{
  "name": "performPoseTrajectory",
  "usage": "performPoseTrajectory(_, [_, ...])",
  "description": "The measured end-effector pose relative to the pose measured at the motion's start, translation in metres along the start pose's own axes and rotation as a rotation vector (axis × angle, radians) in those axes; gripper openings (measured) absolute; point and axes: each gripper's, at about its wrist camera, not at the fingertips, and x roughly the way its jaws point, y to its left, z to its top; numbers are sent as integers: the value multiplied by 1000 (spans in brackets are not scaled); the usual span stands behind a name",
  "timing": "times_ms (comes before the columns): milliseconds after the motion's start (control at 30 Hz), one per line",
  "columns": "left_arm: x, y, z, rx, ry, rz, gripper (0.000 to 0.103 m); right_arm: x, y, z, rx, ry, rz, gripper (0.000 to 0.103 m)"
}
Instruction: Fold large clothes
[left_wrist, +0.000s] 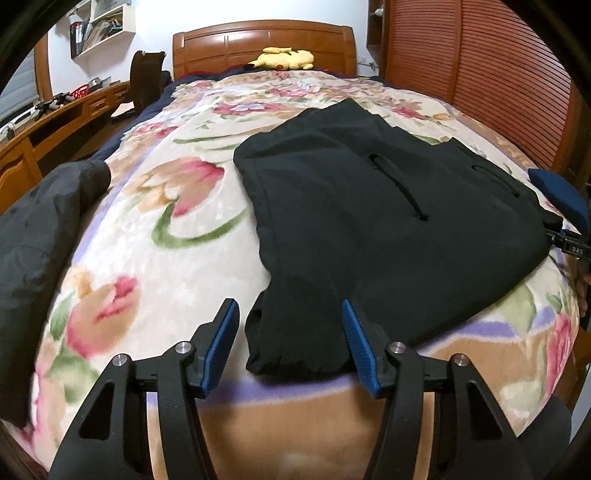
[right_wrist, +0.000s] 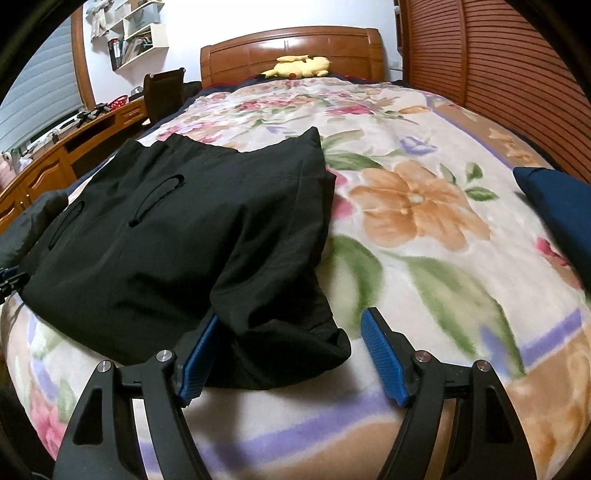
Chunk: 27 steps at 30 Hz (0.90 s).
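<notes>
A black garment (left_wrist: 351, 206) lies flat on the flowered blanket (left_wrist: 166, 240), two slit pockets facing up. Its near left corner sits between the fingers of my left gripper (left_wrist: 288, 303), which is open; the left pad (left_wrist: 221, 336) stands clear of the cloth. In the right wrist view the same garment (right_wrist: 177, 240) has its near right corner bunched between the fingers of my right gripper (right_wrist: 291, 315), also open. The cloth covers part of that gripper's left pad (right_wrist: 195, 365); its right pad (right_wrist: 382, 358) is apart from the cloth. Each gripper shows at the other view's edge (left_wrist: 570, 245), (right_wrist: 9, 280).
A dark jacket (left_wrist: 37, 229) lies heaped at the bed's left edge. A dark blue folded cloth (right_wrist: 554, 206) sits at the right edge. A yellow plush toy (left_wrist: 284, 59) rests by the wooden headboard. A slatted wardrobe (left_wrist: 480, 74) lines the right, a desk (left_wrist: 55, 118) the left.
</notes>
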Motion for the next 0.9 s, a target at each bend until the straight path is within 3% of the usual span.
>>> performPoseTrajectory(133, [-2, 3, -2, -30, 7, 9, 59, 0, -2, -5, 1, -20, 19, 77])
performPoseTrajectory(233, [-2, 3, -3, -55, 20, -3, 48, -3, -4, -10, 9, -44, 50, 74])
performPoseTrajectory(300, [-2, 1, -4, -65, 33, 15, 40, -5, -3, -13, -5, -53, 93, 61])
performPoseTrajectory(400, [-3, -5, -1, -61, 53, 42, 27, -5, -5, -13, -13, -57, 124, 51])
performPoseTrajectory(467, [-6, -9, 0, -44, 54, 52, 13, -4, -6, -12, -19, -55, 156, 38])
performPoseTrajectory(533, [-9, -12, 1, -28, 49, 64, 10, -6, -6, -12, -27, -70, 174, 22])
performPoseTrajectory(633, [-20, -16, 1, -20, 21, 75, 8, -10, -10, -12, -19, -91, 193, 14])
performPoseTrajectory(900, [-54, -18, -9, -10, -47, 9, 7, -24, -12, -10, -54, -125, 170, 8])
